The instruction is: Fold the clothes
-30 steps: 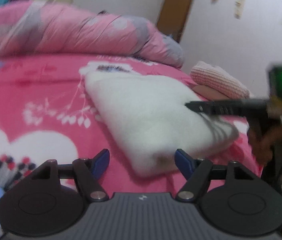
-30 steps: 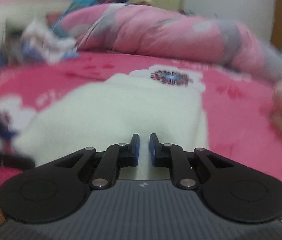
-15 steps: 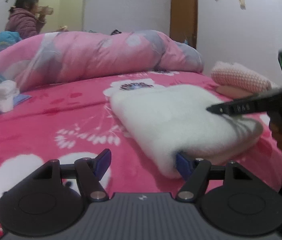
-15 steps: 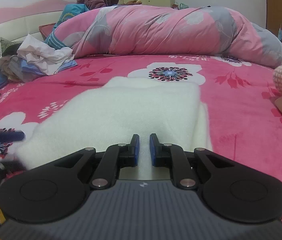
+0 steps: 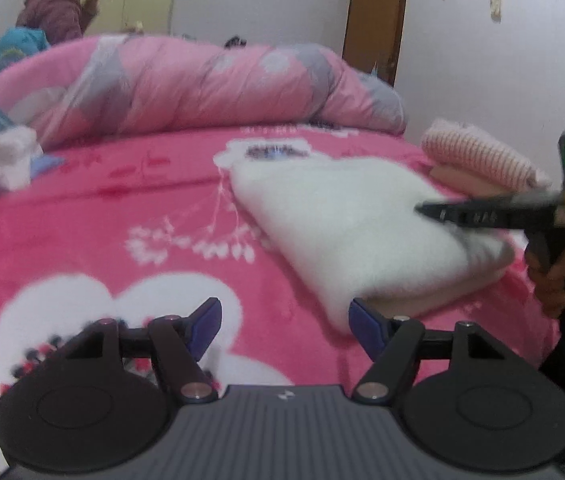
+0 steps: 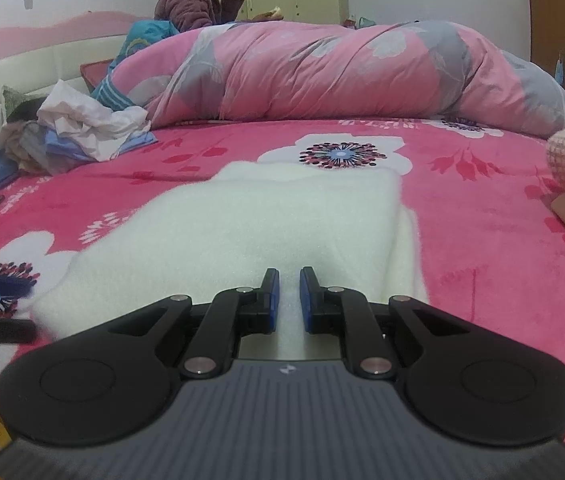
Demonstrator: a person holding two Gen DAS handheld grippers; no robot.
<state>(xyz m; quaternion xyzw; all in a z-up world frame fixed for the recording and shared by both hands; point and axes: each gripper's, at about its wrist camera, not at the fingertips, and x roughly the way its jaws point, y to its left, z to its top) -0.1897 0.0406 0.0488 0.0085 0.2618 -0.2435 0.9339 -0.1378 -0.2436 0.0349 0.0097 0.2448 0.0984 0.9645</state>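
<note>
Pink floral bedspread (image 6: 462, 216), white fleece garment (image 6: 250, 216) folded flat, near-right. Left gripper (image 5: 284, 316) has backed off the near corner it touched half a second ago, fingers wide apart, holding nothing. Right gripper (image 6: 289, 292) stays over the near edge, narrow gap; can't tell if it pinches fleece. Fold looks done. Left view blurred.

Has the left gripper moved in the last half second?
Yes. The left gripper has backed slightly off the white garment; its fingertip no longer presses into the folded edge.
</note>
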